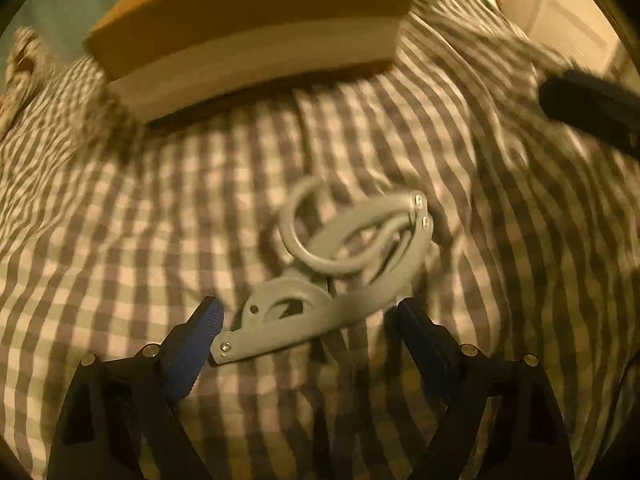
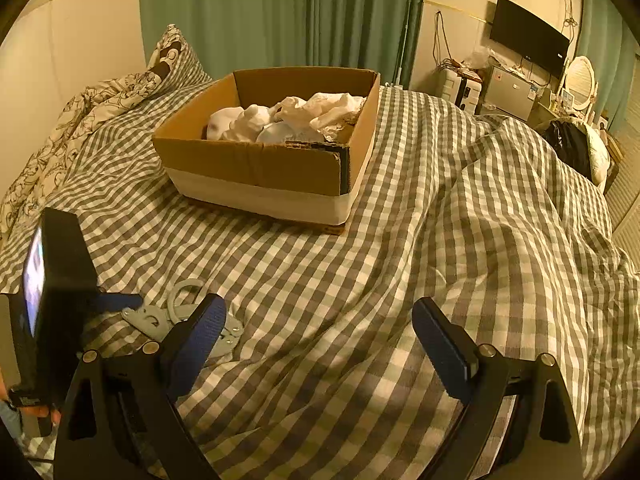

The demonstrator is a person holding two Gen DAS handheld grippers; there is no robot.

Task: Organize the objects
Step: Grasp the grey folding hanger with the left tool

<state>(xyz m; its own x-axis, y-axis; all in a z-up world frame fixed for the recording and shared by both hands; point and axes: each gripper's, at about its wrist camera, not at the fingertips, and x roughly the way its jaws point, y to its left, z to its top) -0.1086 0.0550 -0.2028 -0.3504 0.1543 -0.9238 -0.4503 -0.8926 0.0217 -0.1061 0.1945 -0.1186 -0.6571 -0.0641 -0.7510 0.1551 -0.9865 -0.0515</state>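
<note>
left gripper [image 1: 308,320] spread around grey handcuffs [image 1: 336,264] | long axis ran near-left to far-right | right gripper [image 2: 320,332] spread, held nothing

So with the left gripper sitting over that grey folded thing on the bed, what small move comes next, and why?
Probably close the left gripper on the grey folding scissors: its jaws stand open on either side of them on the checked bedspread, nothing gripped yet, and the cardboard box waits beyond.

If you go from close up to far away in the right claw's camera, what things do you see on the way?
Right claw → checked bedspread → cardboard box holding white crumpled things → green curtain.
</note>
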